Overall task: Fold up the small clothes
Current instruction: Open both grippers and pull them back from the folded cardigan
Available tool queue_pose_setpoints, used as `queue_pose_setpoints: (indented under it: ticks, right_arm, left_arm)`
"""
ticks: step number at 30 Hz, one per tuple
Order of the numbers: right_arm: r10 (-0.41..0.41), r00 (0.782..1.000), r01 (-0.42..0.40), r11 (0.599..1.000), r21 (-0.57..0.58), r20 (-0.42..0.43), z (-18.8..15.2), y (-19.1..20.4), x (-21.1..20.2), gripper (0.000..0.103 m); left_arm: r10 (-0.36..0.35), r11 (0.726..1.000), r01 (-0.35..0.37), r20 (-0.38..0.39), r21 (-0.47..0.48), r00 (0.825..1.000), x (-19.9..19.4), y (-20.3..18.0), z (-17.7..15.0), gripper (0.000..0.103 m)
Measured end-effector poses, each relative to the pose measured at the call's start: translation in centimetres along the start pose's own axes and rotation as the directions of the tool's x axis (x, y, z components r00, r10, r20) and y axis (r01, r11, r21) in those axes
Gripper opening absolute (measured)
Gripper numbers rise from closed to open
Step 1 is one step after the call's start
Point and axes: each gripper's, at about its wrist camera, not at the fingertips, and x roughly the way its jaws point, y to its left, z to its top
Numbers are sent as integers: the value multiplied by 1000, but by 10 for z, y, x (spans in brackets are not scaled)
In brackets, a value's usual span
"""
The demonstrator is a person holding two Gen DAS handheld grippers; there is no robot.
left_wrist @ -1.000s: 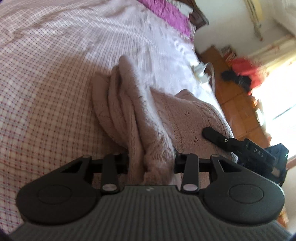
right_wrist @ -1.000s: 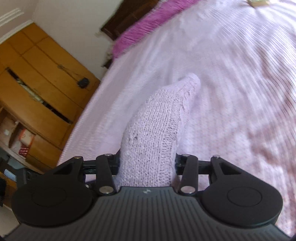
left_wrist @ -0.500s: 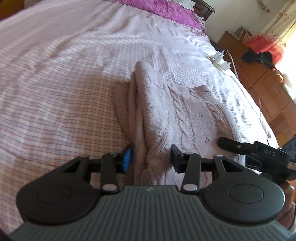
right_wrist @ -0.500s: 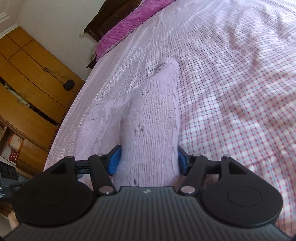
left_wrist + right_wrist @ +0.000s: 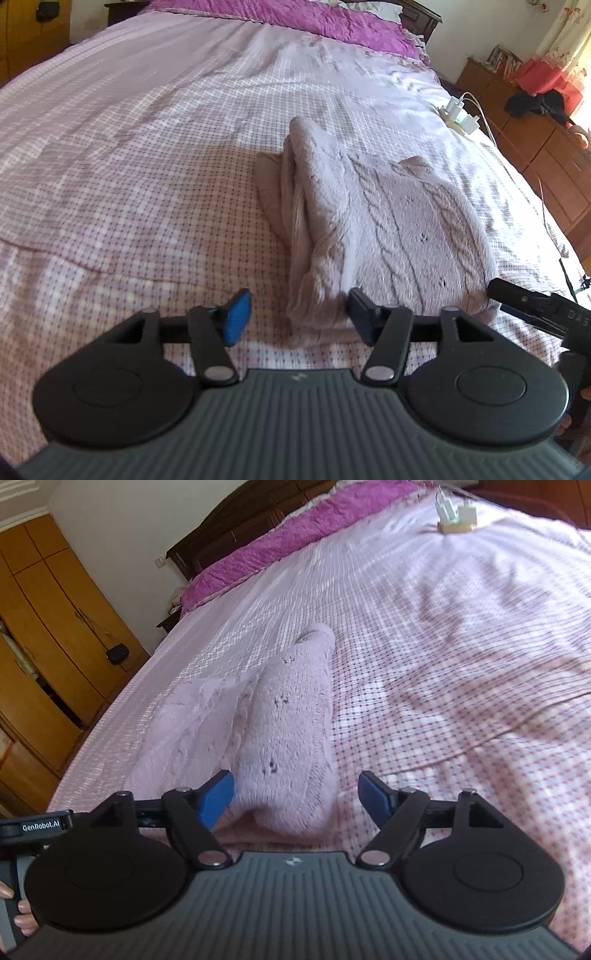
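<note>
Sweater (image 5: 373, 229) between opening right gripper (image 5: 295, 797)

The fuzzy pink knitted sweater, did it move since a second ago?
Yes. The pink knitted sweater dropped from between the left gripper's fingers onto the checked bedsheet, now lying flat and folded, nearer the purple pillow end.

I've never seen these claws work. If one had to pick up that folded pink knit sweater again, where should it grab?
Probably the thick rolled fold along the pink knit sweater, at its near end. That ridge stands up off the checked bedspread, so the left claw, now opening, could come in low from the near edge and straddle it.
</note>
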Motion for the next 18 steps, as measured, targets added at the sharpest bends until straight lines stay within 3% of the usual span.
queue_pose_setpoints:
  ticks: [7,18]
  right_arm:
    - [-54,997,55,998,-25,47,-20,0,-19,90]
    - [-107,993,114,982,-150,53,-43,12,0,100]
  left_arm:
    - [37,999,-36,-20,33,999,0,-13,-24,62]
    - [125,990,-122,-39,70,991,17,-34,-50,64]
